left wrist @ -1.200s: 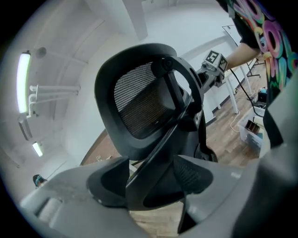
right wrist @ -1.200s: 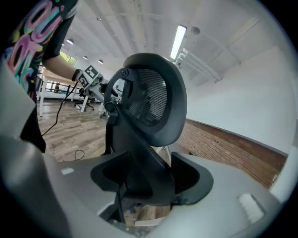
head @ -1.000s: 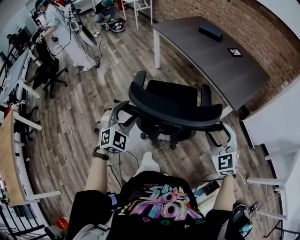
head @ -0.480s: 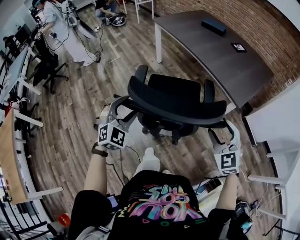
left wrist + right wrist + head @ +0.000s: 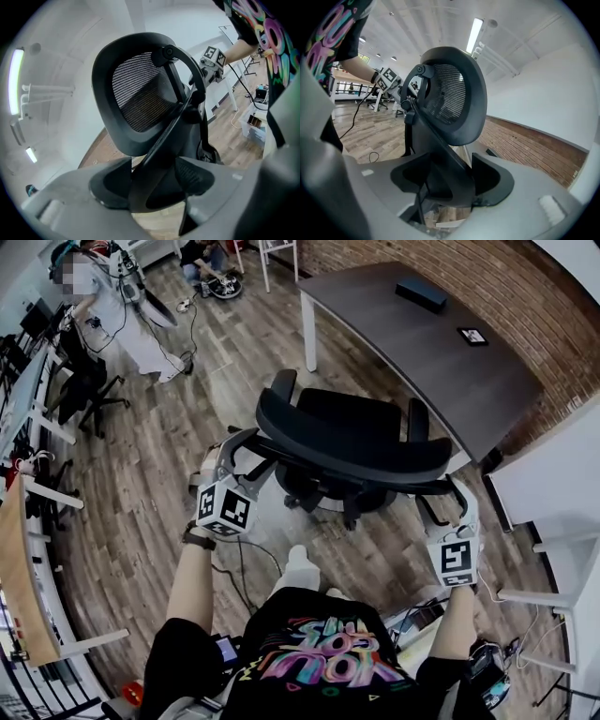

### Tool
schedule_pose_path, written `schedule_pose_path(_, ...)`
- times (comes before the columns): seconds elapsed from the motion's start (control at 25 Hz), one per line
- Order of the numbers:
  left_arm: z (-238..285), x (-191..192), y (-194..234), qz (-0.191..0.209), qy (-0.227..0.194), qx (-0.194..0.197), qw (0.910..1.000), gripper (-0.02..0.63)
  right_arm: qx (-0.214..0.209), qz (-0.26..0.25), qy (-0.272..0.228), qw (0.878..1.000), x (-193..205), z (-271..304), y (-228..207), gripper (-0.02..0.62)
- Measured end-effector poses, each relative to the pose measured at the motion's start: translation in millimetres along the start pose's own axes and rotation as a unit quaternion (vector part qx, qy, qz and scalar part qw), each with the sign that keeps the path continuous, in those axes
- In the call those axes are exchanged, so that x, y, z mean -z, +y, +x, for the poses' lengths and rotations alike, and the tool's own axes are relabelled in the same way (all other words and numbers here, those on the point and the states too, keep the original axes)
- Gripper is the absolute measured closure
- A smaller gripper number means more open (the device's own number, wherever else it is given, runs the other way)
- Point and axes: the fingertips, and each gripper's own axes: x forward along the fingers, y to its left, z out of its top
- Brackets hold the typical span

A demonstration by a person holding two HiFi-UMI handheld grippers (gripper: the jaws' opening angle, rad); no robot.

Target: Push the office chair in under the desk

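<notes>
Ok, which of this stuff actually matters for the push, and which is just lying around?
In the job: office chair, desk, left gripper and right gripper, both clamped on the chair's back frame.
Just about: black box and flat device on the desk, second chair, person in white.

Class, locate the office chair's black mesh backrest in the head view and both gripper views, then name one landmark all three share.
Head view: black mesh backrest, centre, curved band from above.
Left gripper view: upper centre, its strut clamped between the jaws.
Right gripper view: upper centre, strut likewise clamped.
Shared landmark: person's colourful-print black T-shirt: bottom, top right, top left.
</notes>
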Motion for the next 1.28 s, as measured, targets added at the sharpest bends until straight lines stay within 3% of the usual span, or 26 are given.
schedule_pose_path(0.76,98,28,83,0.024,-0.057,0.046,0.997,0.314,0.059,0.043,0.064,0.995,-19,81,-22,0.321)
schedule_pose_path(1.28,159,25,120,0.038,-0.07,0.074,0.994,0.313,0.089,0.049,0.054,0.993,-24,116,-48,0.322)
